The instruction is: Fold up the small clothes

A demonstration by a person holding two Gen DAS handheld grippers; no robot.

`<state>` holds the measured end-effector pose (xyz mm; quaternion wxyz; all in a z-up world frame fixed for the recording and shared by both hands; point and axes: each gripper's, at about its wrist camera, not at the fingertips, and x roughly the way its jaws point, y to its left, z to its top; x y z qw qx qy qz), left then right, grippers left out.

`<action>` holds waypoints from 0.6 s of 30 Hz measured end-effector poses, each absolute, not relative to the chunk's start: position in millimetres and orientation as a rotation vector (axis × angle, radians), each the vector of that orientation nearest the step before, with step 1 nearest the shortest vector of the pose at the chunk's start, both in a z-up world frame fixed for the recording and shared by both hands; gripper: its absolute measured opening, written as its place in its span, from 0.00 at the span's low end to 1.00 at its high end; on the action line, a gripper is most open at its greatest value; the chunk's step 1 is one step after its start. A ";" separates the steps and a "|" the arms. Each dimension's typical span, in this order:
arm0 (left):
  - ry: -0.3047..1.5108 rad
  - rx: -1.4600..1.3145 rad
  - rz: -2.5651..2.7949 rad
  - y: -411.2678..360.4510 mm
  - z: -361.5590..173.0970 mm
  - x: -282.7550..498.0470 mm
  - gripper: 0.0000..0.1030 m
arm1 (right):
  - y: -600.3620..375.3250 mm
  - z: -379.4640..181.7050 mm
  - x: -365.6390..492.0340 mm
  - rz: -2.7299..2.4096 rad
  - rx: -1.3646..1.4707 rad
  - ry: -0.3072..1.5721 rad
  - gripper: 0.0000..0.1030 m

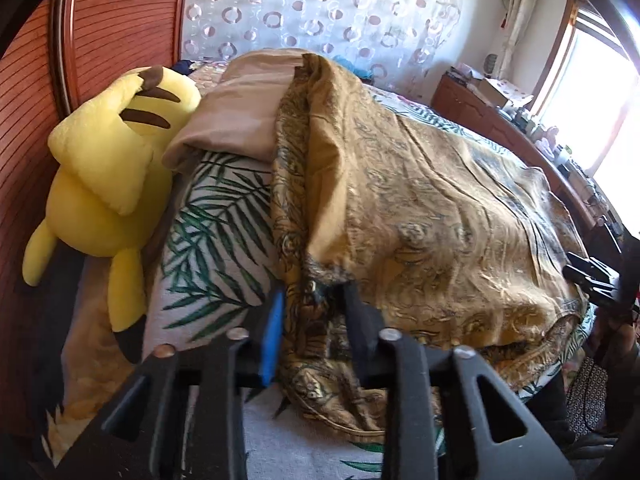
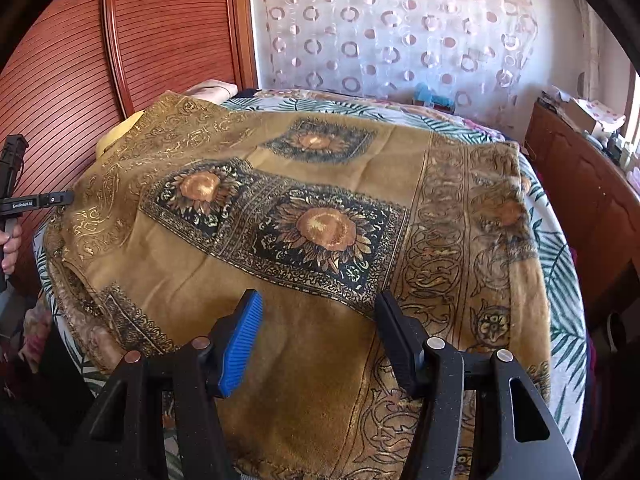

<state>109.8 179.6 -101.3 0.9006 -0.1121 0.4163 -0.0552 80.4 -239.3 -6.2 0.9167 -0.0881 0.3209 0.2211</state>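
Note:
A golden-brown cloth [image 2: 320, 160] with sunflower squares and scroll borders lies spread over the bed. In the left wrist view its near left edge [image 1: 312, 264] is bunched up between the fingers of my left gripper [image 1: 316, 320], which is shut on that fold. The same gripper [image 2: 36, 200] shows at the cloth's left edge in the right wrist view, with a hand [image 2: 10, 248] on its handle. My right gripper [image 2: 318, 308] hovers open over the cloth's near edge, fingers wide apart with flat fabric below them. It also appears at the far right [image 1: 592, 276] in the left wrist view.
A yellow plush toy [image 1: 108, 184] and a beige pillow [image 1: 236, 120] lie at the head of the bed on a leaf-print sheet [image 1: 212, 248]. A ribbed wooden headboard [image 1: 100, 40] stands behind. A wooden cabinet [image 2: 580, 184] runs along the right side.

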 end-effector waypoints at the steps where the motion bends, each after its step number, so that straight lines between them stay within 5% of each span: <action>1: 0.861 -0.234 -0.123 177.9 -101.5 109.7 0.14 | -240.3 -6.0 81.3 0.462 -0.180 0.652 0.59; 18: 0.577 -0.197 -0.381 73.7 18.5 125.4 0.08 | -291.0 7.6 65.1 0.416 -0.083 0.647 0.60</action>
